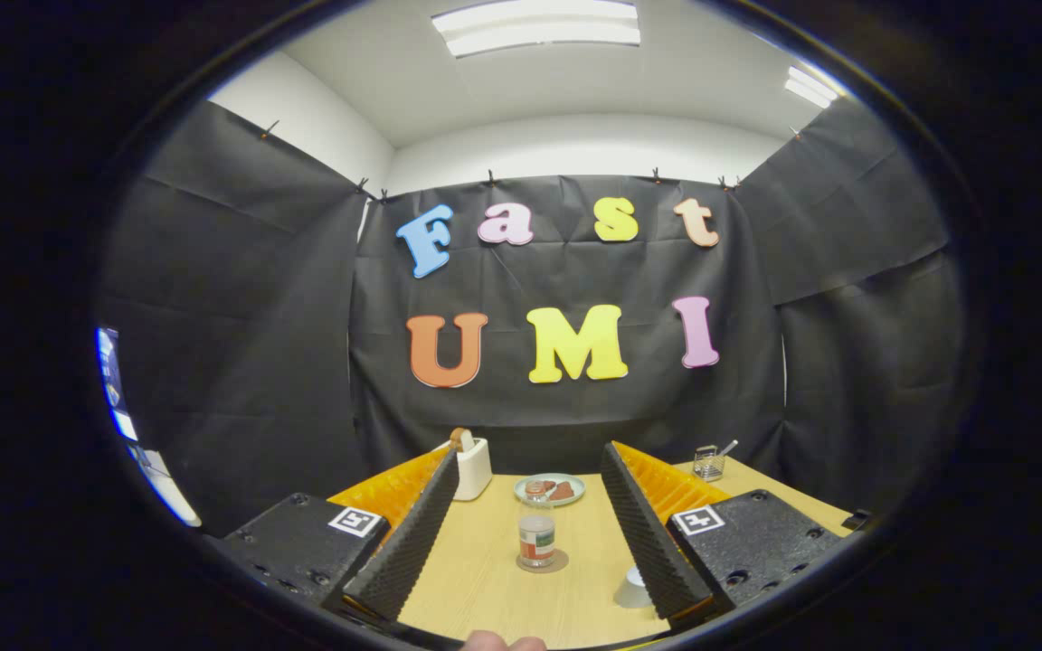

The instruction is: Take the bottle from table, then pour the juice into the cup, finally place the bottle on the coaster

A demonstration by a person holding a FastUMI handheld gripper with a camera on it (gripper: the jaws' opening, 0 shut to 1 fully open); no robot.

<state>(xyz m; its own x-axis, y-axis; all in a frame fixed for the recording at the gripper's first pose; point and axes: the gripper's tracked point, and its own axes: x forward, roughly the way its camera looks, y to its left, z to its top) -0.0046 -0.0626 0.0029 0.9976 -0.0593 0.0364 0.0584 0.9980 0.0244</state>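
A small clear bottle (536, 529) with a red and white label stands upright on a round brown coaster (543, 564) on the wooden table (485, 579). My gripper (530, 529) is open, its two fingers spread wide to either side of the bottle without touching it. A white cup (633, 589) sits on the table close to the right finger (648, 533), partly hidden by it. Whether there is juice in the cup I cannot tell.
Beyond the bottle lies a pale plate (550, 489) with brown food on it. A white holder (472, 467) with a wooden knob stands at the back left, a small wire basket (709, 462) at the back right. A fingertip (501, 643) of a person shows at the near table edge.
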